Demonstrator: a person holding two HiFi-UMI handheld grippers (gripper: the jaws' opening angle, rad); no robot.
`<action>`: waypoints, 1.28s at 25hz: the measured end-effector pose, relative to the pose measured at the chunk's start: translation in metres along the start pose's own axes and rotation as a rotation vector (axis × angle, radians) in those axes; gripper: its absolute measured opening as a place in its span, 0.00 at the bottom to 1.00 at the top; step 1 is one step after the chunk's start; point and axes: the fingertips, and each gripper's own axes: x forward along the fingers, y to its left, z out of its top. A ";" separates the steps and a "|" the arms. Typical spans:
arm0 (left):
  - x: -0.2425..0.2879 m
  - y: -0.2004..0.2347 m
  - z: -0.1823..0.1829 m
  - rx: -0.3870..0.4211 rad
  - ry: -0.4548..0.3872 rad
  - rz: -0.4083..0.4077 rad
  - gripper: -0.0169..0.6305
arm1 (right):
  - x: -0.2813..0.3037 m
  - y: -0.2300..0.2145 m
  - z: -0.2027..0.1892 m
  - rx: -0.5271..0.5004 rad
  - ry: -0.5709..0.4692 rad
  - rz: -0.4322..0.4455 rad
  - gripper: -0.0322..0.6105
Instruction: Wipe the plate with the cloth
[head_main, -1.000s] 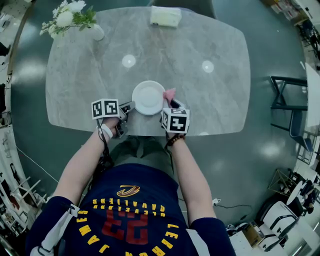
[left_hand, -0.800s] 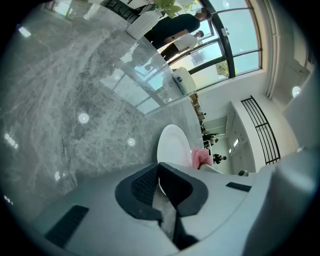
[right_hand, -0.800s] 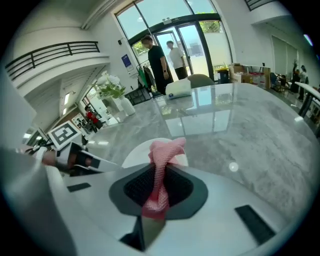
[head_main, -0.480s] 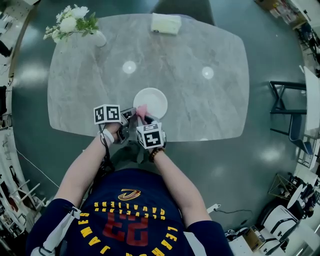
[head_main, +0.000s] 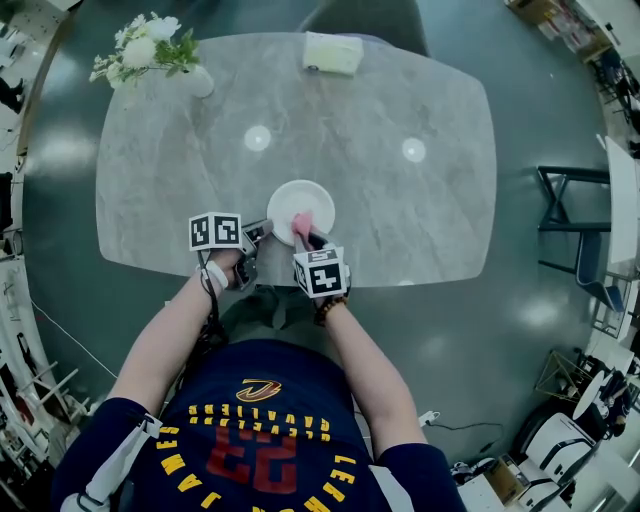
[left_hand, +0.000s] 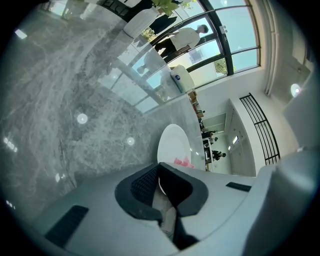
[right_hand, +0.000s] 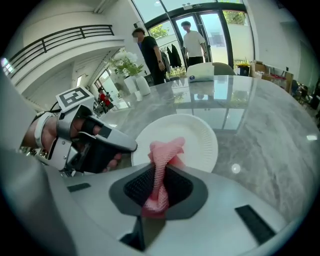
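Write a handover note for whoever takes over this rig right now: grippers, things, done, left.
Left gripper: shut on the near-left rim of the round white plate, steadying it.
Right gripper: shut on the crumpled pink mesh cloth, its free end over the plate's near part.
Plate: flat on the grey marble table, near its front edge.
Done: plate pinned, cloth brought to it.
Left: wipe across the plate's face; how much is already wiped doesn't show.

The surface (head_main: 400, 90) is viewed from high overhead, steeply downward. Each gripper view is taken low and close, from behind its jaws. The plate (head_main: 320, 200) is shared by all 3, perhaps only partly in the left.
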 end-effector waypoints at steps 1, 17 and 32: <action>0.000 0.000 0.000 0.001 0.001 0.001 0.03 | -0.002 -0.005 0.000 0.008 -0.004 -0.009 0.12; 0.002 0.003 0.001 0.013 0.003 0.015 0.03 | -0.031 -0.073 0.000 0.104 -0.058 -0.148 0.12; 0.003 0.004 -0.002 -0.017 0.000 0.002 0.03 | -0.076 -0.088 0.027 0.193 -0.200 -0.189 0.12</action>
